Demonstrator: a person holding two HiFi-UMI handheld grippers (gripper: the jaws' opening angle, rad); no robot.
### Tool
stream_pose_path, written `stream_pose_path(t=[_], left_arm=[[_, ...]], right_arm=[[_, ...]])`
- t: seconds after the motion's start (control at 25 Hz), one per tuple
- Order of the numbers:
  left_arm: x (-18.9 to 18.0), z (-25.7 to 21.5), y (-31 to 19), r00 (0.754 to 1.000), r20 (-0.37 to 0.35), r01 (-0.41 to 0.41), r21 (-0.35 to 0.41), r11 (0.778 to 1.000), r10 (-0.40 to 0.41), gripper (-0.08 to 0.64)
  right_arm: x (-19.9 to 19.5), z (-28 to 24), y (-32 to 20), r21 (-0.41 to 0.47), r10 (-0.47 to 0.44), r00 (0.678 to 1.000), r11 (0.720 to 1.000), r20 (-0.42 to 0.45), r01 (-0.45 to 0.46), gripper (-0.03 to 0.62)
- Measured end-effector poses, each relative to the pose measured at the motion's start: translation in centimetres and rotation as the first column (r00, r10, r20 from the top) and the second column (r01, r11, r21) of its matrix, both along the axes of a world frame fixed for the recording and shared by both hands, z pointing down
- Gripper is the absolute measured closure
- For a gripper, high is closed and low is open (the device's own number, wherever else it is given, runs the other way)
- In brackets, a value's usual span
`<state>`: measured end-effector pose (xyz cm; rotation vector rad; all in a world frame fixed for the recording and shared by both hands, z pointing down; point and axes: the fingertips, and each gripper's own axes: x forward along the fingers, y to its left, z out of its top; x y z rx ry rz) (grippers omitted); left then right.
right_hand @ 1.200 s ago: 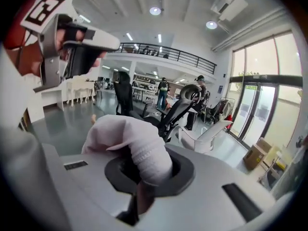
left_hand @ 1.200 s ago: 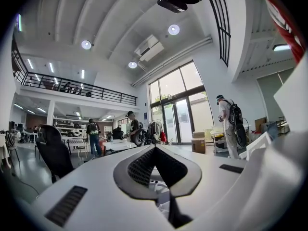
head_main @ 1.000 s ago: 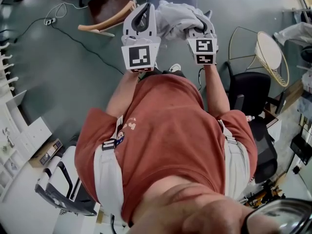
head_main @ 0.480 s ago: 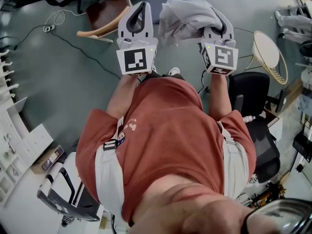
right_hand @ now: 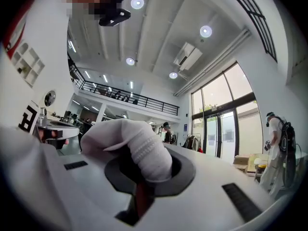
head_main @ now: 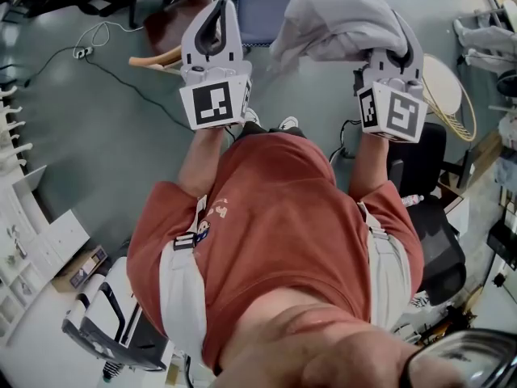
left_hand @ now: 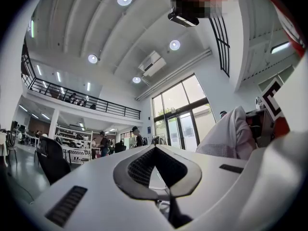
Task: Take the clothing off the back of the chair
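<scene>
In the head view a light grey garment hangs bunched from my right gripper, whose jaws are shut on a fold of it. The right gripper view shows the ribbed white-grey cloth clamped at my right gripper. The garment is lifted above a blue chair seat and touches no chair. My left gripper is raised beside it, shut and empty. Seen from my left gripper, the garment hangs off to the right.
A brown chair with a wooden arm stands behind the left gripper. A black office chair and a round wire frame are at the right. A cable runs over the green floor, and white shelving is at the left.
Both grippers have risen. The right one went up far, out to the right, carrying the garment up off the chair. The left one rose only slightly.
</scene>
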<state>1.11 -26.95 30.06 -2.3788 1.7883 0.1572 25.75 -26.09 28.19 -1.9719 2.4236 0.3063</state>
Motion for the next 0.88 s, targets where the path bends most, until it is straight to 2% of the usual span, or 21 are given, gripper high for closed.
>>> stream_pose_path(t=[0.2, 0.4, 0.56, 0.76, 0.88], left_arm=[[-0.3, -1.0, 0.1, 1.0, -0.003, 0.002, 0.013, 1.0, -0.002, 0.546], [-0.5, -1.0, -0.2, 0.999, 0.036, 0.005, -0.021, 1.0, -0.004, 0.546], [-0.8, -2.2, -0.3, 1.0, 0.017, 0.017, 0.009, 1.0, -0.017, 0.546], [-1.3, -3.5, -0.3, 0.999, 0.007, 0.034, 0.031, 0.999, -0.034, 0.546], [-1.3, -3.9, -0.2, 0.998, 0.055, 0.032, 0.05, 0.998, -0.034, 0.546]], right_arm=[[1.5, -2.7, 0.7, 0.067, 0.044, 0.999, 0.997, -0.022, -0.042, 0.557], [3.0, -4.2, 1.0, 0.106, 0.099, 0.995, 0.989, 0.006, -0.1, 0.557], [3.7, -5.8, 1.9, 0.159, 0.172, 0.985, 0.972, 0.002, -0.17, 0.557], [3.4, -6.7, 2.3, 0.196, 0.203, 0.979, 0.96, -0.011, -0.198, 0.557], [3.5, -6.4, 2.0, 0.19, 0.201, 0.98, 0.962, 0.004, -0.198, 0.557]])
